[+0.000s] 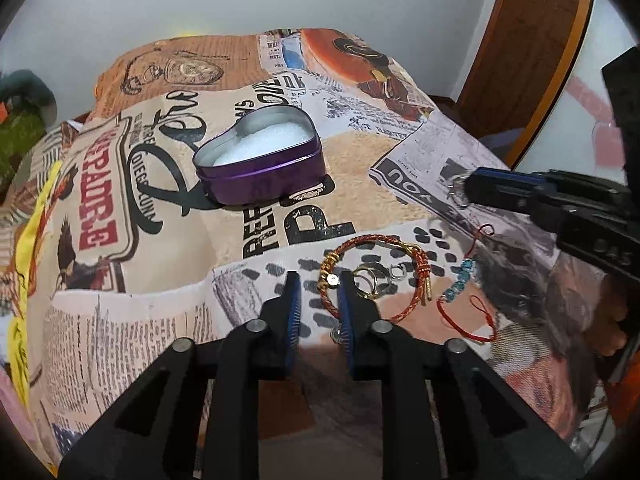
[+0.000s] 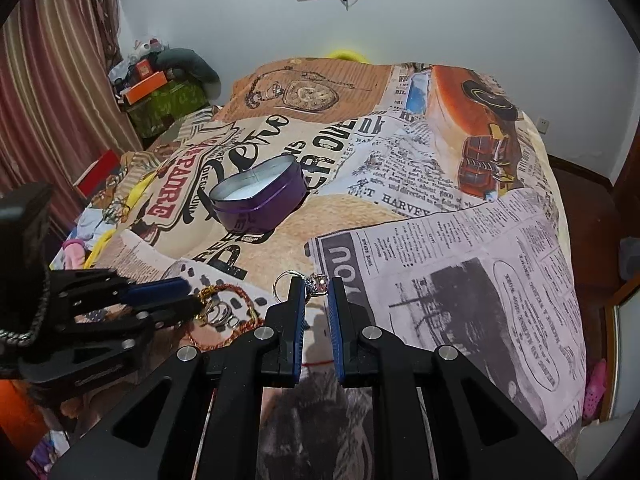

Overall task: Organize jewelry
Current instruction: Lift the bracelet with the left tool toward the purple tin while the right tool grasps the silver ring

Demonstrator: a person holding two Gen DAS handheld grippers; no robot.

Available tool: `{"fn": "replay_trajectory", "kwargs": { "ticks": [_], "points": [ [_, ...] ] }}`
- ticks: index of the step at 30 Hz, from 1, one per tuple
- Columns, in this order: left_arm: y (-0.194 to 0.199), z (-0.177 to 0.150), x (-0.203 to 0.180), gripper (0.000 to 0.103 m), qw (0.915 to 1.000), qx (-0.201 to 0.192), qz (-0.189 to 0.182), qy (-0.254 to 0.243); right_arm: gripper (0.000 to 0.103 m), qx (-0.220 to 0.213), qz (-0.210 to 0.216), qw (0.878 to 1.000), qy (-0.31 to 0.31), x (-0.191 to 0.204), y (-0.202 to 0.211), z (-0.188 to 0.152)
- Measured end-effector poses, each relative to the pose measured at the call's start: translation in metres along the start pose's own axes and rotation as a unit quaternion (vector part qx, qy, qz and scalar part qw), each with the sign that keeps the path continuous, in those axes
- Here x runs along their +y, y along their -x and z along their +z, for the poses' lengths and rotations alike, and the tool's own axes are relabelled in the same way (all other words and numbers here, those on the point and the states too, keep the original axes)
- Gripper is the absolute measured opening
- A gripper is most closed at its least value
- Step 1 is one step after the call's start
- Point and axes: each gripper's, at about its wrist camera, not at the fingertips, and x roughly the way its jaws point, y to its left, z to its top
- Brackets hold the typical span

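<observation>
Right gripper (image 2: 316,286) pinches silver gemstone ring (image 2: 316,283); open purple heart-shaped tin (image 2: 260,196) lies far-left ahead. Left gripper (image 1: 319,286) spread, empty, over red-gold braided bracelet (image 1: 374,276).

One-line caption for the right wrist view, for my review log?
Right hand-held gripper pinching a silver stone ring above the printed bedspread, the open purple heart-shaped tin ahead.

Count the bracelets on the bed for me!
2: a red-and-gold braided bracelet lying by the left gripper, and a red string bracelet with blue beads beside it. More may be hidden.
</observation>
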Motion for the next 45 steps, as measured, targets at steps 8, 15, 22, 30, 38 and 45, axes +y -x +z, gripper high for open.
{"fn": "replay_trajectory", "kwargs": {
  "ticks": [8,15,22,30,38,45],
  "points": [
    [0.004,0.005,-0.003,0.003,0.9999,-0.006,0.006,-0.008,0.011,-0.006,0.005,1.000,-0.005,-0.002,0.007,-0.004],
    [0.036,0.016,-0.004,0.003,0.9989,-0.046,0.008,-0.006,0.011,-0.022,0.006,1.000,-0.007,0.001,0.022,-0.002],
    [0.065,0.029,0.010,0.003,0.9964,-0.083,0.017,0.006,0.011,-0.043,0.002,0.999,-0.001,0.012,0.034,0.010],
    [0.075,0.043,0.030,0.003,0.9932,-0.111,0.036,0.008,0.011,-0.059,0.001,0.998,0.006,0.021,0.030,0.032],
    [0.063,0.058,0.054,0.003,0.9921,-0.115,0.044,0.021,0.011,-0.064,0.004,0.998,0.007,0.026,0.013,0.058],
    [0.039,0.074,0.074,0.003,0.9929,-0.105,0.047,0.028,0.011,-0.052,0.007,0.998,0.017,0.028,-0.011,0.081]
  ]
}}
